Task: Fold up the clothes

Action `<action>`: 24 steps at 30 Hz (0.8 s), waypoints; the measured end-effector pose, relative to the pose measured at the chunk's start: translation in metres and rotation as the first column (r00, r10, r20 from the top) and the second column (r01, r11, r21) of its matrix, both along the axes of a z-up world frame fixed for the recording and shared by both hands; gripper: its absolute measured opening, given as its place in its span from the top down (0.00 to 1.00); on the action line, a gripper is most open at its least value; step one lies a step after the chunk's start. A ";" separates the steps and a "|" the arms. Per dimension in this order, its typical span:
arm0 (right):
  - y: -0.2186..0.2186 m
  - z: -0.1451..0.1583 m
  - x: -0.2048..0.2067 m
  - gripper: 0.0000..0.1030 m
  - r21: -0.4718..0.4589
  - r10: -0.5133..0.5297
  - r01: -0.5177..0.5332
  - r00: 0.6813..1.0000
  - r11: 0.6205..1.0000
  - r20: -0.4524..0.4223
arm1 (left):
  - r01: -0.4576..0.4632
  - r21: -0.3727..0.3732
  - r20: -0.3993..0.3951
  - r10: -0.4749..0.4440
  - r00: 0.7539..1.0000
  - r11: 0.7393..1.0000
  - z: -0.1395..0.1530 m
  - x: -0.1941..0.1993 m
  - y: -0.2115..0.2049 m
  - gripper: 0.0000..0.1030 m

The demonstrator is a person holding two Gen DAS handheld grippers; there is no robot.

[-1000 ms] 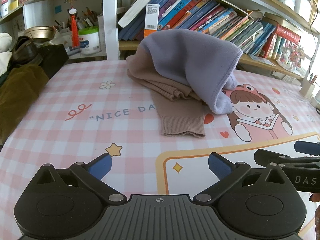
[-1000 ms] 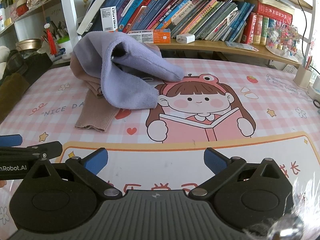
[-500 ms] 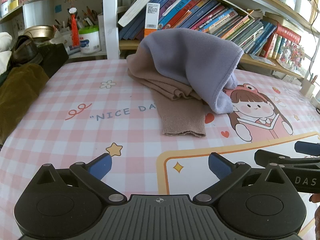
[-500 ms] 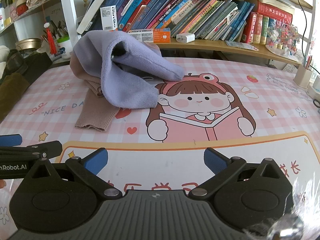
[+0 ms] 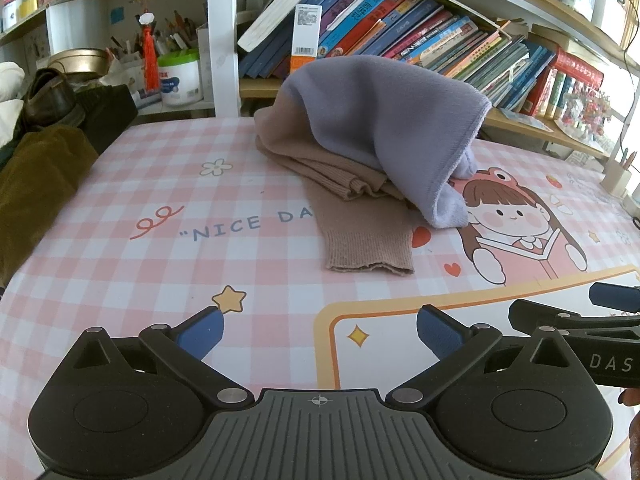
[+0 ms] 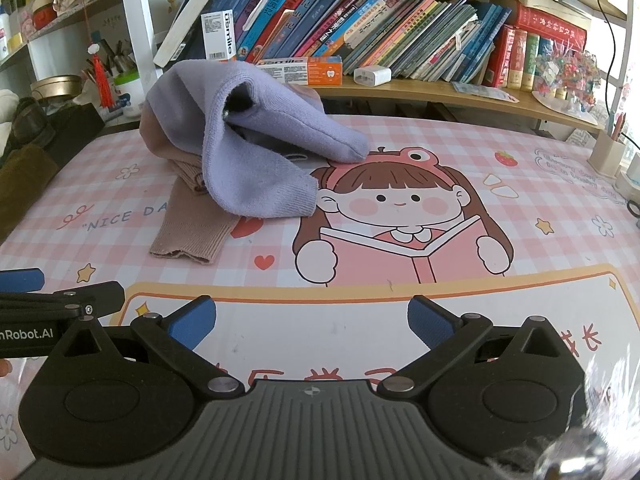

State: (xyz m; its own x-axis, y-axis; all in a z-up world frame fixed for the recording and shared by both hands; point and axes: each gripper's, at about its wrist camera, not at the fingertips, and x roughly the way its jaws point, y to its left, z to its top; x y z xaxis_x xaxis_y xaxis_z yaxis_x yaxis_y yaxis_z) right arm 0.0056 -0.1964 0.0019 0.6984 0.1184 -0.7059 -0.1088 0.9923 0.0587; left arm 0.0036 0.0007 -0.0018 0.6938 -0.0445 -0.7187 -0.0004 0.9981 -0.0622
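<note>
A lilac knit garment (image 5: 384, 120) (image 6: 248, 152) lies heaped on top of a tan knit garment (image 5: 360, 216) (image 6: 192, 224) at the far side of the pink checked table mat (image 5: 168, 248) (image 6: 500, 152). One tan sleeve stretches toward me. My left gripper (image 5: 318, 332) hangs open over the near part of the mat, well short of the clothes. My right gripper (image 6: 312, 322) is open too, beside the left one, nothing between its blue pads. Each gripper shows at the edge of the other's view.
A shelf of books (image 6: 380, 28) runs behind the table. Dark and olive clothing with a brown shoe (image 5: 48, 96) is piled at the left. A white tub (image 5: 178, 76) and pens stand at the back left, a pen holder (image 6: 606, 156) at the right edge.
</note>
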 end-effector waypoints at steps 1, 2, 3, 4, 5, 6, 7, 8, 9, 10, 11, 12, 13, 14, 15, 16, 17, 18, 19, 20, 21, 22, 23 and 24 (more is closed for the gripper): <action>0.000 0.000 0.000 0.00 0.000 0.000 0.000 1.000 1.000 0.000 | 0.000 0.000 -0.001 0.000 1.000 1.000 0.000 0.001 0.000 0.00; 0.000 0.000 0.000 0.00 0.001 0.000 0.000 1.000 1.000 -0.001 | -0.001 0.001 -0.003 0.001 1.000 1.000 0.000 0.001 0.000 0.00; -0.001 -0.001 0.000 0.00 0.000 0.001 -0.001 1.000 1.000 -0.001 | -0.001 0.000 -0.004 0.001 1.000 1.000 -0.001 0.002 0.000 0.00; -0.001 -0.001 0.001 0.00 0.000 0.001 -0.001 1.000 1.000 -0.002 | -0.001 0.000 -0.005 0.001 1.000 1.000 -0.001 0.002 0.000 0.00; -0.001 -0.001 0.000 0.00 -0.001 0.001 -0.001 1.000 1.000 -0.002 | -0.001 -0.001 -0.006 0.001 1.000 1.000 -0.001 0.002 0.000 0.00; -0.001 -0.001 0.000 0.00 -0.001 0.002 -0.002 1.000 1.000 -0.001 | -0.002 -0.001 -0.006 0.002 1.000 1.000 -0.001 0.003 -0.001 0.00; -0.002 -0.001 0.000 0.00 -0.002 0.002 -0.002 1.000 1.000 -0.001 | -0.002 -0.002 -0.006 0.002 1.000 1.000 -0.001 0.003 -0.001 0.00; 0.000 0.000 0.002 0.00 -0.004 0.003 -0.003 1.000 1.000 -0.002 | -0.002 -0.002 -0.007 0.002 1.000 1.000 -0.002 0.003 -0.001 0.00; 0.000 0.000 0.002 0.00 -0.005 0.003 -0.003 1.000 1.000 -0.002 | -0.001 -0.004 -0.007 0.001 1.000 1.000 -0.001 0.003 -0.001 0.00; 0.000 0.000 0.002 0.00 -0.005 0.003 -0.003 1.000 1.000 -0.001 | 0.000 -0.006 -0.007 0.000 1.000 1.000 -0.001 0.003 -0.001 0.00; 0.000 0.000 0.002 0.00 -0.006 0.002 -0.002 1.000 1.000 -0.001 | 0.001 -0.006 -0.007 -0.001 1.000 1.000 -0.001 0.003 -0.001 0.00; 0.000 0.000 0.002 0.00 -0.006 0.001 -0.001 1.000 1.000 -0.001 | 0.002 -0.006 -0.007 -0.002 1.000 1.000 -0.002 0.003 -0.001 0.00; -0.001 0.000 0.002 0.00 -0.006 0.001 -0.001 1.000 1.000 -0.001 | 0.002 -0.007 -0.008 -0.002 1.000 1.000 -0.002 0.003 -0.001 0.00; -0.001 0.000 0.001 0.00 -0.006 0.001 -0.001 1.000 1.000 -0.002 | 0.003 -0.007 -0.008 -0.003 1.000 1.000 -0.002 0.003 -0.001 0.00; -0.001 0.000 0.001 0.00 -0.006 0.001 -0.001 1.000 1.000 -0.002 | 0.003 -0.007 -0.008 -0.003 1.000 1.000 -0.002 0.004 -0.001 0.00; -0.001 0.000 0.001 0.00 -0.006 0.001 -0.001 1.000 1.000 -0.002 | 0.003 -0.007 -0.009 -0.003 1.000 1.000 -0.002 0.004 -0.001 0.00; -0.001 0.000 0.001 0.00 -0.006 0.000 0.000 1.000 1.000 -0.002 | 0.002 -0.006 -0.009 -0.002 1.000 1.000 -0.002 0.004 -0.001 0.00; -0.002 0.000 0.001 0.00 -0.005 0.000 0.000 1.000 1.000 -0.002 | 0.002 -0.006 -0.009 -0.002 1.000 1.000 -0.001 0.004 -0.001 0.00; -0.001 0.000 0.001 0.00 -0.005 0.001 -0.001 1.000 1.000 -0.002 | 0.002 -0.005 -0.010 -0.002 1.000 1.000 -0.001 0.004 -0.001 0.00; -0.001 0.000 0.001 0.00 -0.005 0.001 -0.001 1.000 1.000 -0.003 | 0.002 -0.005 -0.011 -0.002 1.000 1.000 -0.001 0.004 -0.001 0.00; 0.000 0.001 0.003 0.00 -0.006 0.002 -0.002 1.000 1.000 -0.005 | 0.002 -0.005 -0.011 -0.002 1.000 1.000 -0.001 0.004 -0.001 0.00; 0.000 0.001 0.003 0.00 -0.005 0.002 -0.002 1.000 1.000 -0.005 | 0.002 -0.005 -0.011 -0.002 1.000 1.000 -0.001 0.004 -0.001 0.00; 0.000 0.001 0.003 0.00 -0.005 0.002 -0.002 1.000 1.000 -0.004 | 0.002 -0.005 -0.010 -0.002 1.000 1.000 -0.001 0.004 -0.001 0.00; 0.000 0.001 0.002 0.00 -0.005 0.003 -0.003 1.000 1.000 -0.004 | 0.001 -0.005 -0.010 -0.001 1.000 1.000 -0.001 0.004 -0.001 0.00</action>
State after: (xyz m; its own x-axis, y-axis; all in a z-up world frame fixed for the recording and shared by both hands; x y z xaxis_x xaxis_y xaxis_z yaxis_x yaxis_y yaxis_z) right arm 0.0080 -0.1963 0.0025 0.6951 0.1169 -0.7094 -0.1114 0.9923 0.0543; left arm 0.0073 -0.0002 -0.0029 0.6868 -0.0487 -0.7252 0.0002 0.9978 -0.0668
